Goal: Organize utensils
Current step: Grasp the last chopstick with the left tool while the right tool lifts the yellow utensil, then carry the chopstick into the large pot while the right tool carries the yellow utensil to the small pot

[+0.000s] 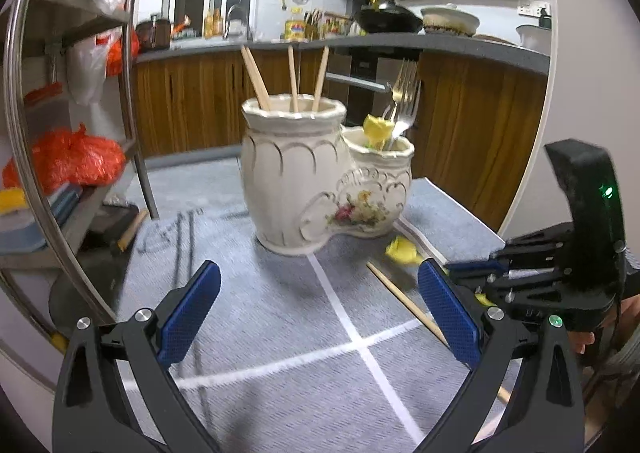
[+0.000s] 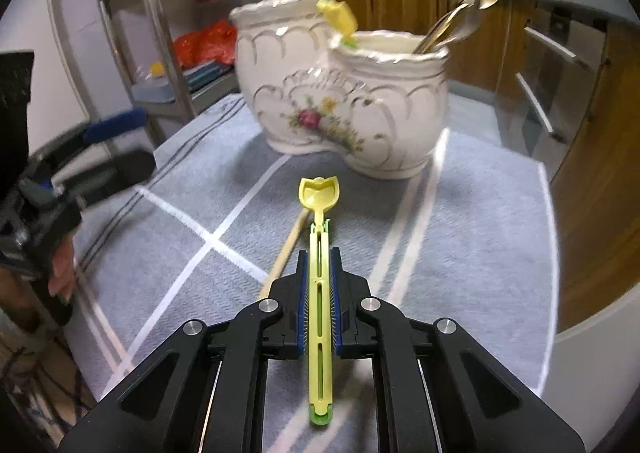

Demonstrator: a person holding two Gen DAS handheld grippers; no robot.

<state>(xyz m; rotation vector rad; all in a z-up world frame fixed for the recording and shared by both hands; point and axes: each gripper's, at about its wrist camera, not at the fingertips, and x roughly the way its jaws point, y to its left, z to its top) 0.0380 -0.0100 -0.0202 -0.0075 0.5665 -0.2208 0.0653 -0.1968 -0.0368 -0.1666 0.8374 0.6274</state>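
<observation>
A white ceramic double-pot holder [image 1: 304, 177] stands on the grey cloth; it also shows in the right wrist view [image 2: 340, 93]. Its taller pot holds chopsticks [image 1: 294, 79]; its lower pot holds forks [image 1: 404, 93] and a yellow utensil [image 1: 378, 129]. My right gripper [image 2: 320, 257] is shut on a yellow plastic spoon [image 2: 320, 205], its bowl pointing at the holder; the bowl also shows in the left wrist view [image 1: 402, 250]. A loose chopstick [image 2: 286, 249] lies on the cloth beside it, also seen from the left [image 1: 404, 299]. My left gripper [image 1: 316, 301] is open and empty, in front of the holder.
A grey cloth with white stripes [image 1: 280, 317] covers the table. A metal shelf rack [image 1: 80, 157] with orange bags stands at the left. Wooden kitchen cabinets [image 1: 472, 133] and a counter run behind. The table's right edge [image 1: 452, 209] is close to the holder.
</observation>
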